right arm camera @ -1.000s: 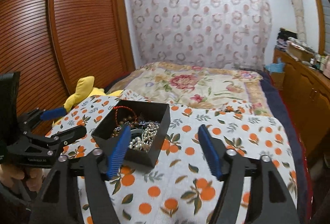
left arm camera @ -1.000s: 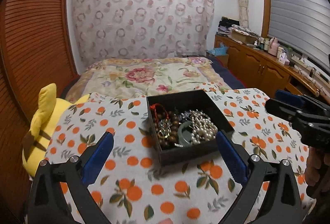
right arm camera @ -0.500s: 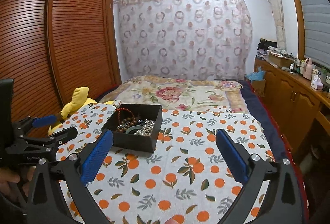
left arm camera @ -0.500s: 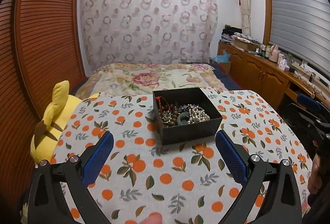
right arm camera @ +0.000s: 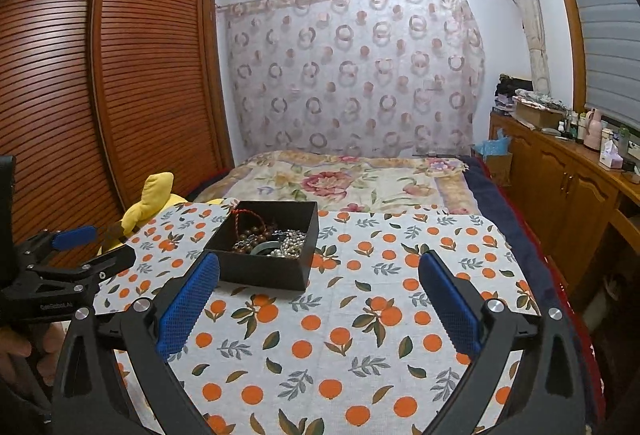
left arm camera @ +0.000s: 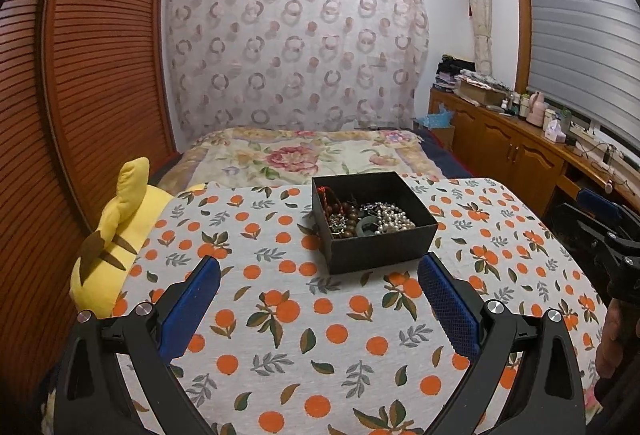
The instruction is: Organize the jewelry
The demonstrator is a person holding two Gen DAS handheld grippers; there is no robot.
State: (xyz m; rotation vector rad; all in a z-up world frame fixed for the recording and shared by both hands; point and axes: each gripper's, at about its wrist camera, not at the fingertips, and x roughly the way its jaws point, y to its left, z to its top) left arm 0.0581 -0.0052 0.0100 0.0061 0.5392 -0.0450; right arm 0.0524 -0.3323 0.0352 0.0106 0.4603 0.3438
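An open black box (left arm camera: 380,251) stands on the orange-print cloth (left arm camera: 288,315). It holds a heap of jewelry (left arm camera: 360,219): red cord, brown beads, a green bangle, white pearls. My left gripper (left arm camera: 318,303) is open and empty, held back from the box's near side. In the right wrist view the box (right arm camera: 264,271) sits ahead to the left, with the jewelry (right arm camera: 272,239) inside. My right gripper (right arm camera: 318,299) is open and empty, to the right of the box. The left gripper also shows in the right wrist view (right arm camera: 84,247).
A yellow plush toy (left arm camera: 116,235) lies at the cloth's left edge. A floral bedspread (left arm camera: 304,159) stretches behind the cloth. A slatted wooden wardrobe (left arm camera: 60,115) stands on the left. Wooden cabinets (left arm camera: 516,155) with bottles run along the right wall.
Both grippers have drawn back and risen from the box. The right gripper's jaws have opened wider. The box and jewelry have stayed in place.
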